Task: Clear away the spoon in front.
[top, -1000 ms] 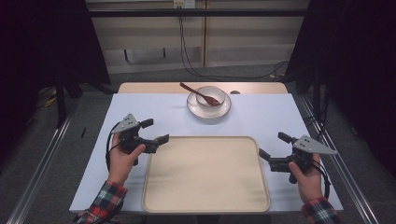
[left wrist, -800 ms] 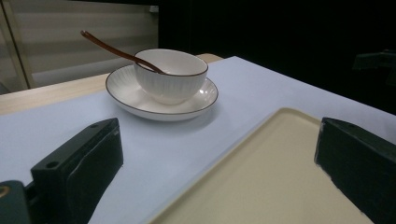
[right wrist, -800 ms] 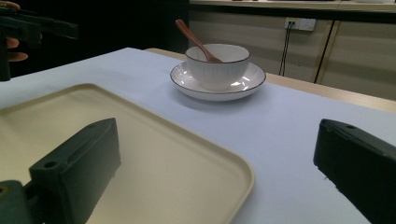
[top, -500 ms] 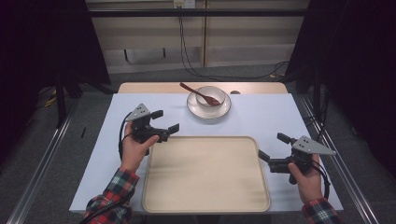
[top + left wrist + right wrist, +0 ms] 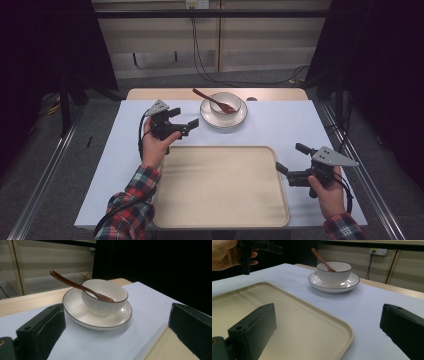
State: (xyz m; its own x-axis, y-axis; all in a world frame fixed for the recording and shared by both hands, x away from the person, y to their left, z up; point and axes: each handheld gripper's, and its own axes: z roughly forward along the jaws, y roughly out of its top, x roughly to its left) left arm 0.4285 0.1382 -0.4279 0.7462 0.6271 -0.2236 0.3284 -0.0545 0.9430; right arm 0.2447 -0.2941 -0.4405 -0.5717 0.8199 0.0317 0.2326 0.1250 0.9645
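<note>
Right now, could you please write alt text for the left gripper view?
A white bowl with a brown spoon leaning in it stands on a white saucer, on a pale blue table cover. The left gripper is open, its black fingers framing them.

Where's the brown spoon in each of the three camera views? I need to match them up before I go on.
High view: the spoon lies top centre, bowl end inside the white bowl, handle pointing up-left.
Left gripper view: the spoon sits upper left of centre, handle rising leftward out of the bowl.
Right gripper view: the spoon is at top centre, handle leaning left.
Shared landmark: the white saucer under the bowl.
</note>
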